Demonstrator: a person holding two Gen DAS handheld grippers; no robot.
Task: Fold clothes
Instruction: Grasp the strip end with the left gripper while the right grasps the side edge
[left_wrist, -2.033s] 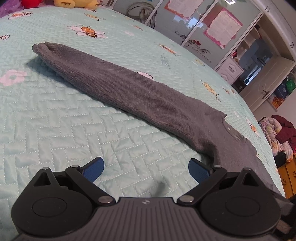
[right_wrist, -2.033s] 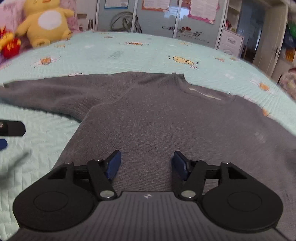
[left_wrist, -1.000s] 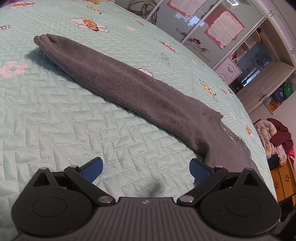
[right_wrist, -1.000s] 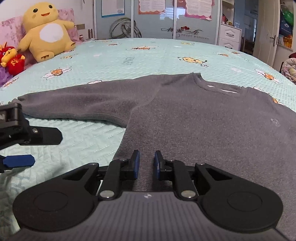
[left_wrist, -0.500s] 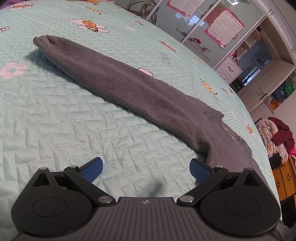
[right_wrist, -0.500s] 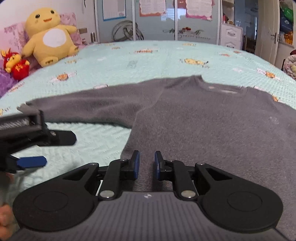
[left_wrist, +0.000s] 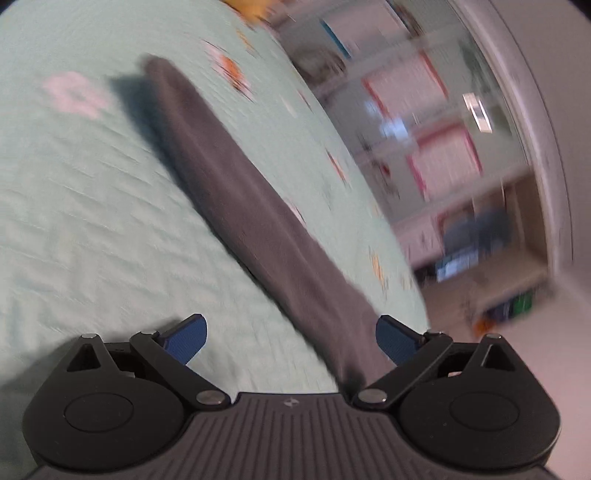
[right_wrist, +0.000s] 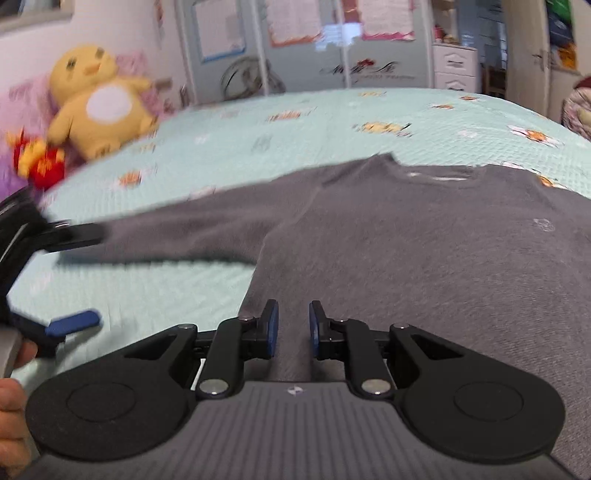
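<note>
On bed (right_wrist: 332, 122): sweater (right_wrist: 424, 251) soft, limp; right tool (right_wrist: 293, 328) pinching its hem; left tool (left_wrist: 290, 334) spread; take sleeve (left_wrist: 229, 192) at the cuff.

Mint green quilted bedspread (right_wrist: 332, 122) w/ small bee and flower prints covers the bed. At its far left a yellow chick plush (right_wrist: 98, 99) sits against a pink pillow (right_wrist: 22, 99), a red-yellow toy (right_wrist: 40, 162) just beside it. Behind: grey wardrobe doors (right_wrist: 295, 44) w/ pink-framed posters (right_wrist: 388, 18), a white drawer unit (right_wrist: 456, 66).
</note>
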